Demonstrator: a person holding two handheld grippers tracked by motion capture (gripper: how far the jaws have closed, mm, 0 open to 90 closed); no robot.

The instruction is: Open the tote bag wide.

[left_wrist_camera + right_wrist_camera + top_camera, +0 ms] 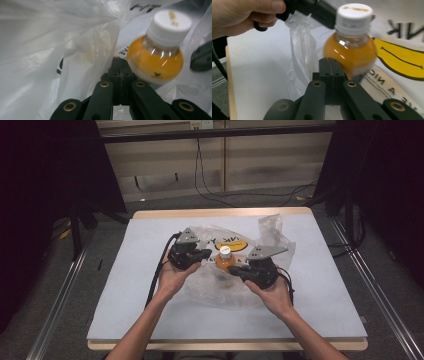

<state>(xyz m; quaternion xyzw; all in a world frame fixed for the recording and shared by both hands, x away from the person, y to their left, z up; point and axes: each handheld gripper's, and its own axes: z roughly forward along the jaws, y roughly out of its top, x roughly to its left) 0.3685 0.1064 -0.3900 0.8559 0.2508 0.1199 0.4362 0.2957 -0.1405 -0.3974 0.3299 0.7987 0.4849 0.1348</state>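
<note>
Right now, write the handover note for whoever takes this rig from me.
Left gripper: jaws shut; whether plastic is pinched between them cannot be told.
Right gripper: jaws shut, close beside the bottle; a pinch on the plastic cannot be confirmed.
Orange bottle with white cap: upright between the two grippers, on or inside the clear plastic bag in the middle of the table.
Done: both grippers are brought to the bag at the bottle.
Left: probably getting the bottle fully bagged or unbagged; check the bag's opening first.
</note>
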